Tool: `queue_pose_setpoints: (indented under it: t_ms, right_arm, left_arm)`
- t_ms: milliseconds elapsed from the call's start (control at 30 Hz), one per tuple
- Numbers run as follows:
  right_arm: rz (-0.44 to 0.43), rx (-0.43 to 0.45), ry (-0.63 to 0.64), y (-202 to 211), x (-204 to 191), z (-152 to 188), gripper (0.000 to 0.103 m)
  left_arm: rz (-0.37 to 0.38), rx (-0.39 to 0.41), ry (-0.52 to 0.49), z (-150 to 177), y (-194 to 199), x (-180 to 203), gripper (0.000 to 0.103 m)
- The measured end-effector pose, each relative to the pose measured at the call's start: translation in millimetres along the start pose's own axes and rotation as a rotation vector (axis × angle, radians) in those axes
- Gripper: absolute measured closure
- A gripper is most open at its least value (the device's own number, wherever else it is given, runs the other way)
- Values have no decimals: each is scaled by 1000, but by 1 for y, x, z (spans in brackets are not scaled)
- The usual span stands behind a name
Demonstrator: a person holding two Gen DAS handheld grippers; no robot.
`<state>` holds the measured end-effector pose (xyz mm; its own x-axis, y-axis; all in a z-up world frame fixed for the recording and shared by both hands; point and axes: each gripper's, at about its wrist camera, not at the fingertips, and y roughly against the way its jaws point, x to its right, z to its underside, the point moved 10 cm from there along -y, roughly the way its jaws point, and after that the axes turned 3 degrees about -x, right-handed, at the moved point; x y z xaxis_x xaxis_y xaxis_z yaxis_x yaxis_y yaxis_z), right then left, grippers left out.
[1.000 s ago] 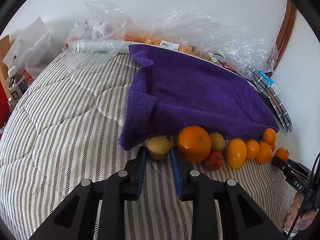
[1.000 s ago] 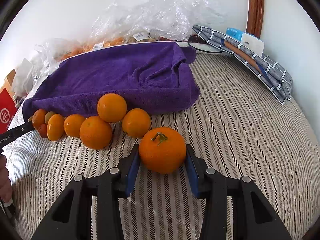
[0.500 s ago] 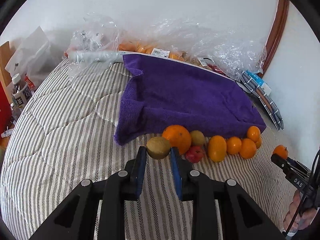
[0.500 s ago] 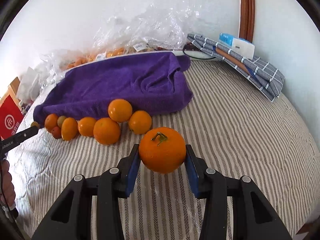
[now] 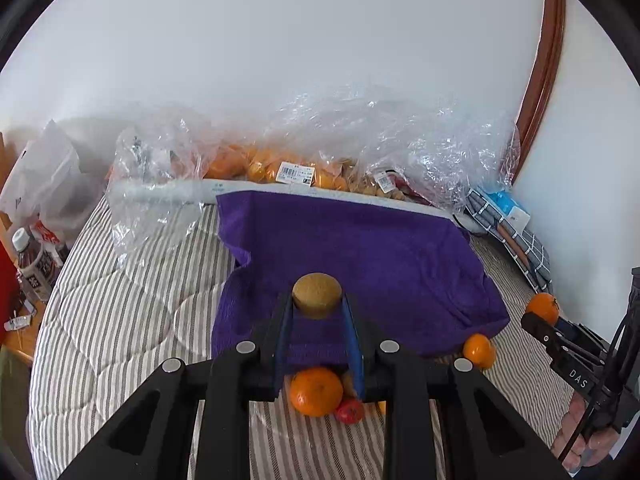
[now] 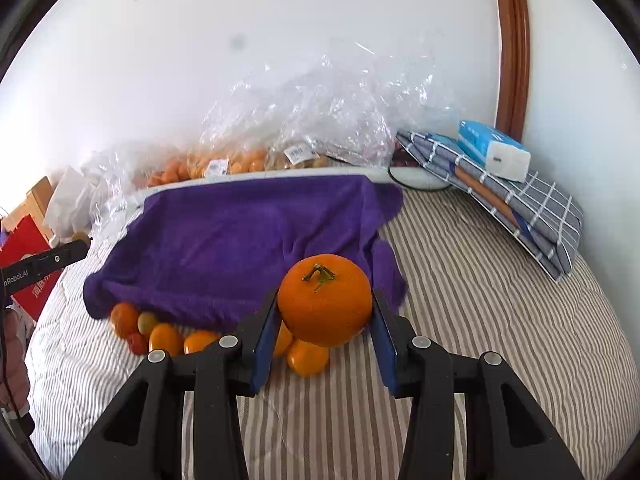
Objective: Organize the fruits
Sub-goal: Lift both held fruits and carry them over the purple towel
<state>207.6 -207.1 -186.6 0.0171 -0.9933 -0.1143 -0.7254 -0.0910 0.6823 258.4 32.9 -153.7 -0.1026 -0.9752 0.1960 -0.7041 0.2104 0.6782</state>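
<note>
The left gripper (image 5: 317, 309) tilts downward, its jaws pinched narrow on a small brown kiwi (image 5: 317, 294) held in the air over the near edge of the purple towel (image 5: 360, 256). The right gripper (image 6: 325, 320) tilts down the same way, its jaws set wider and clamped on a large orange (image 6: 325, 300) with a green stem, likewise off the striped bed (image 6: 480, 320).

In the left wrist view, below the jaws at 6 o'clock, lie one orange (image 5: 316, 391) and a small red fruit (image 5: 350, 411); other pieces there are hidden by the fingers. At 3 o'clock another mandarin (image 5: 479, 351) sits on the bed at the towel's corner, and beyond it the right gripper shows side-on with the person's hand (image 5: 580, 440) at 4 o'clock. Only this view shows a bottle (image 5: 34, 264) at 9 o'clock.

The right wrist view shows the row of loose fruit (image 6: 164, 338) along the towel's near edge from 8 to 6 o'clock: at least five orange ones, one greenish, one red, some partly hidden. The left gripper's tip enters at 9 o'clock. Only here appear a folded checked cloth (image 6: 532, 208) and a tissue pack (image 6: 494, 154) at 2 o'clock.

Farthest, against the wall, clear plastic bags (image 6: 320, 120) hold more oranges, too many to count.
</note>
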Motion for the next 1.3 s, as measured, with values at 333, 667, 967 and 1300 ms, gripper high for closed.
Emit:
queue_pose_setpoints:
  t_ms: [333, 667, 967, 1300]
  right_arm:
    - [-23, 51, -18, -38, -1, -47, 60]
    - [-19, 50, -24, -74, 1, -65, 60]
    - [-22, 29, -31, -95, 6, -55, 60]
    - [-1, -10, -5, -108, 9, -47, 60]
  left_arm:
    - [-9, 0, 13, -34, -45, -2, 79]
    - [-15, -18, 20, -36, -85, -10, 79]
    - [-39, -23, 2, -28, -97, -11, 79]
    - [-54, -85, -1, -14, -116, -12, 79]
